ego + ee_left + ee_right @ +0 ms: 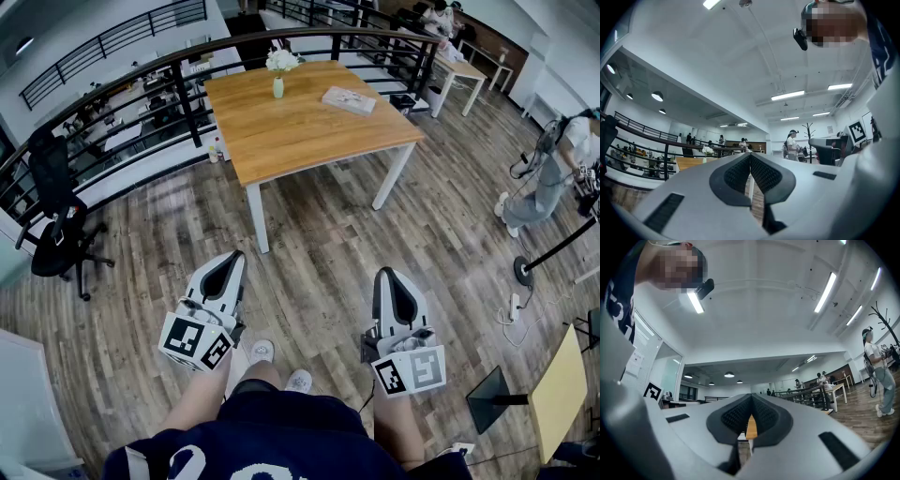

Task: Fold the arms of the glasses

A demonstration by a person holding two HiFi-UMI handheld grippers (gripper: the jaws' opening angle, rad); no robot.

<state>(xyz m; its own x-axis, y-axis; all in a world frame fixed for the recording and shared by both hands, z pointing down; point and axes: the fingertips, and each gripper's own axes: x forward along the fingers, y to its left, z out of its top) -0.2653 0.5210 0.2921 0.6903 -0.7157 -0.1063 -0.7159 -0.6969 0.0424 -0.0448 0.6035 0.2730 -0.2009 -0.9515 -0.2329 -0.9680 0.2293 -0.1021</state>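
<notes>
A big wooden floor (pixel 319 253) lies under a wooden table (pixel 300 131), well apart from the person. The left gripper (pixel 232 259) and the right gripper (pixel 385 276) hang above the floor, each with its jaws pressed together on nothing. A flat book-like thing (pixel 349 98) and a small vase of white flowers (pixel 278 84) sit on the table. I cannot make out the glasses.

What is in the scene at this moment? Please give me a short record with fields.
left gripper: shut, empty, held above the floor
right gripper: shut, empty, held above the floor
table: wooden, ahead of the person, out past both grippers
vase: on the table, with white flowers
flat thing: on the table, right of the vase; too small to tell what it is
glasses: cannot be made out in any view
</notes>
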